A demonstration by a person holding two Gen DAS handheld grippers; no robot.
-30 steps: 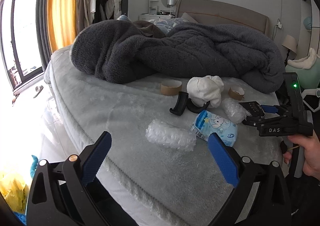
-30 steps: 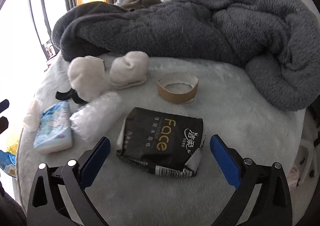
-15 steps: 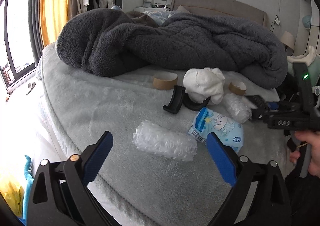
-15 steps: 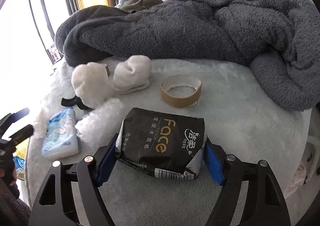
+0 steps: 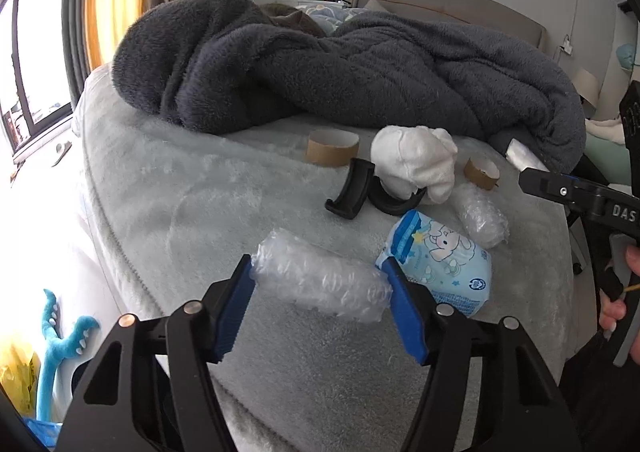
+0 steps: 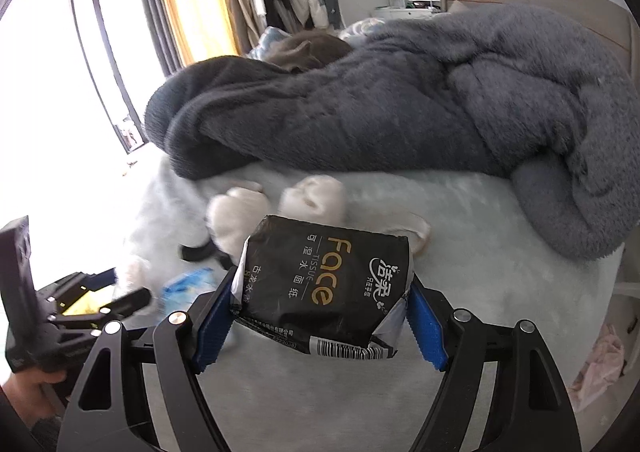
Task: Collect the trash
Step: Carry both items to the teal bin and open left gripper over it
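The left wrist view shows the left claw (image 5: 320,292) low over the pale grey bed (image 5: 200,192), its jaws closing, with a roll of bubble wrap (image 5: 320,280) lying crosswise between the blue pads, which touch both of its ends. Just right of that roll lies a blue tissue pack (image 5: 440,260) printed with a cartoon animal, and beyond it a second, smaller bubble wrap roll (image 5: 482,218), two cardboard tape cores (image 5: 332,146), a black curved piece (image 5: 352,192) and white fluffy socks (image 5: 416,168), all in front of a heaped dark grey blanket (image 5: 360,68). None of the black packet shows here; only the nose of the right claw enters at the right edge, with a hand (image 5: 624,292) behind it. The right wrist view alone shows the right claw (image 6: 320,316) partly closed on a black tissue packet (image 6: 324,284) lettered "Face", pads pressing both sides, the packet held clear of the bed with its barcode end nearest the camera. Behind it the socks and blue pack are blurred, and the left claw's body appears at the lower left. A grey cat (image 6: 308,50) lies on top of the blanket, seen clearly only in this view.
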